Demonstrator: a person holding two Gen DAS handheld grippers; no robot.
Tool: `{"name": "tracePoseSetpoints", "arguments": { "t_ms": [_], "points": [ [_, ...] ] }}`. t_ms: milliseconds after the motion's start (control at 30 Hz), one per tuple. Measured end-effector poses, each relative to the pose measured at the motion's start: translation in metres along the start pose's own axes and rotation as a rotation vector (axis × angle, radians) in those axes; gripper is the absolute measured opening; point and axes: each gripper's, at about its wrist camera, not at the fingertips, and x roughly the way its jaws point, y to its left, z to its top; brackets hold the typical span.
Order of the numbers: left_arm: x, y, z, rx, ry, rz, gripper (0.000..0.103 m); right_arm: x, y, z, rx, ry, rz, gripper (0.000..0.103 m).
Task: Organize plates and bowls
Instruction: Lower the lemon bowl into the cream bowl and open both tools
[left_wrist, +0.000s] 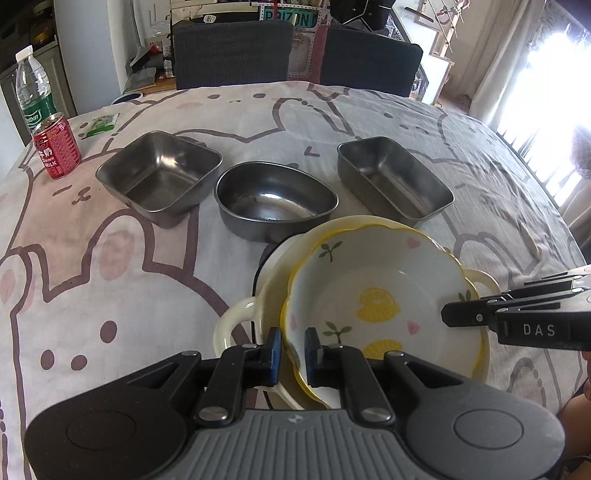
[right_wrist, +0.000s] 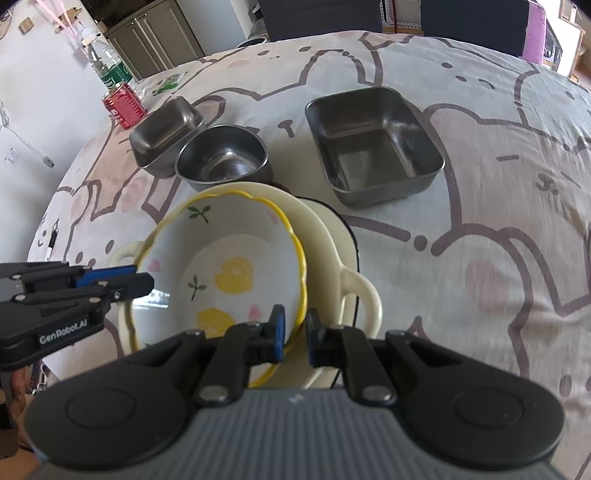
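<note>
A white lemon-print bowl with a yellow scalloped rim (left_wrist: 373, 291) (right_wrist: 229, 273) sits tilted in a cream two-handled dish (left_wrist: 236, 321) (right_wrist: 332, 251). My left gripper (left_wrist: 293, 349) is shut on the bowl's left rim; it shows from the side in the right wrist view (right_wrist: 144, 280). My right gripper (right_wrist: 295, 328) is shut on the bowl's right rim; it shows in the left wrist view (left_wrist: 448, 314). Three steel dishes stand behind: a square one (left_wrist: 159, 177) (right_wrist: 166, 133), a rounded one (left_wrist: 275, 199) (right_wrist: 221, 157), a rectangular one (left_wrist: 393, 175) (right_wrist: 373, 144).
A red can (left_wrist: 56, 146) (right_wrist: 123, 104) and a water bottle (left_wrist: 33, 92) (right_wrist: 109, 66) stand at the table's far left. A green packet (left_wrist: 101, 123) lies near them. A pen (right_wrist: 51, 240) lies at the left edge. Two dark chairs (left_wrist: 232, 51) stand behind the table.
</note>
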Motion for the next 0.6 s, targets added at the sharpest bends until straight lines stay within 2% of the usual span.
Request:
{"name": "tracePoseSetpoints", "arguments": {
  "t_ms": [600],
  "points": [
    [-0.0001,0.0041,-0.0004,0.024,0.008,-0.034,0.015,0.0022,-0.0071,0.0004,0.037,0.062,0.032,0.015]
  ]
}}
